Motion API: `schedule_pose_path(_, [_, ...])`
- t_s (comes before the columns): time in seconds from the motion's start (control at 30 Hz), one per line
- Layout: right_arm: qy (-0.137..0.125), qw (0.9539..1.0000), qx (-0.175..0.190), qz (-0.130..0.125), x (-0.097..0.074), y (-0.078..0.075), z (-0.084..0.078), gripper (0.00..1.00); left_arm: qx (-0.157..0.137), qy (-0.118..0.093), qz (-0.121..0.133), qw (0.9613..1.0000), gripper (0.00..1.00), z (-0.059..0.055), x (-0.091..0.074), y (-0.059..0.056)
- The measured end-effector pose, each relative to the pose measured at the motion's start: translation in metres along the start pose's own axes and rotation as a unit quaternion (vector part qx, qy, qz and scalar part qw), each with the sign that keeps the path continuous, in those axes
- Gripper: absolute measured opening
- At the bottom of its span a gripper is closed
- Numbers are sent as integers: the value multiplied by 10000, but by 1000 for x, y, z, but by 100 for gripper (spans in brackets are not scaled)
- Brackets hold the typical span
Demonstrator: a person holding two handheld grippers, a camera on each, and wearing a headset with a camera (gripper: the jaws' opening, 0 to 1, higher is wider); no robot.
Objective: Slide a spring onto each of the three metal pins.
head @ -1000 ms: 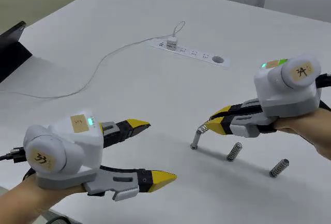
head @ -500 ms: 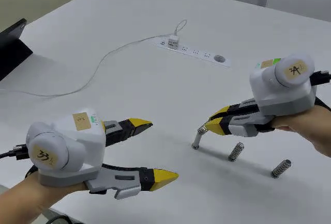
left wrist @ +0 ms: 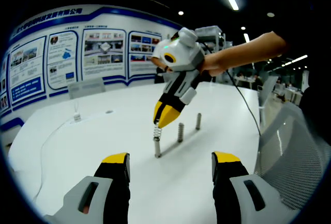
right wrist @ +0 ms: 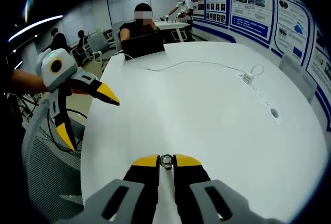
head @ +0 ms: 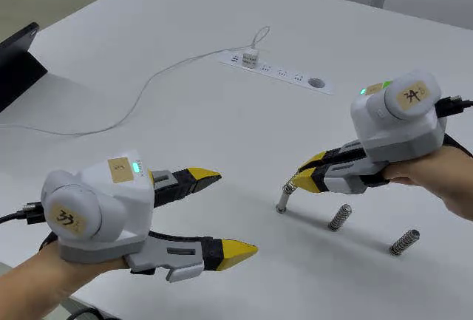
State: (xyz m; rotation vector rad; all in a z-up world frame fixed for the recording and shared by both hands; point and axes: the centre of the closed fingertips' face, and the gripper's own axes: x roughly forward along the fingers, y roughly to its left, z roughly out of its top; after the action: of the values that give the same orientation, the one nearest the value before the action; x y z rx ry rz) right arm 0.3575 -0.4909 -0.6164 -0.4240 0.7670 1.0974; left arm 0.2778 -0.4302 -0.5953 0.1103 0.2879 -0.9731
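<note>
The spring (head: pixel 289 186) sits on top of the pin (head: pixel 281 203). Its long axis follows the pin, which leans toward the right gripper (head: pixel 299 179), whose jaws pinch the spring. The right gripper view shows it end-on, as a ring; the left gripper view shows its coiled side. The left gripper (head: pixel 233 212), jaws spread, is well left of the pin.
</note>
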Motion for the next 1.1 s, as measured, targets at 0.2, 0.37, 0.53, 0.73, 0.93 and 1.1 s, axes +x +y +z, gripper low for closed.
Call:
schedule_pose_path(0.2, [98, 9999, -16, 29, 2, 1, -1, 11, -12, -13, -25, 10000, 65, 0, 2, -1])
schedule_pose_path(0.37, [195, 9998, -82, 48, 5, 3, -2, 11, -18, -8, -45, 10000, 64, 0, 3, -1])
schedule_pose_path(0.53, [267, 9996, -104, 52, 10, 1, -3, 11, -34, -13, -51, 10000, 65, -1, 3, -1])
schedule_pose_path(0.73, [305, 9994, -151, 70, 14, 4, -4, 11, -47, -21, -45, 10000, 65, -1, 3, -1])
schedule_pose_path(0.93, [335, 9993, -178, 62, 18, 4, -7, 11, -42, -6, -49, 10000, 64, -1, 3, -1])
schedule_pose_path(1.1, [345, 9992, -207, 52, 24, 3, -12, 11, -53, -10, -57, 10000, 65, -1, 3, -1])
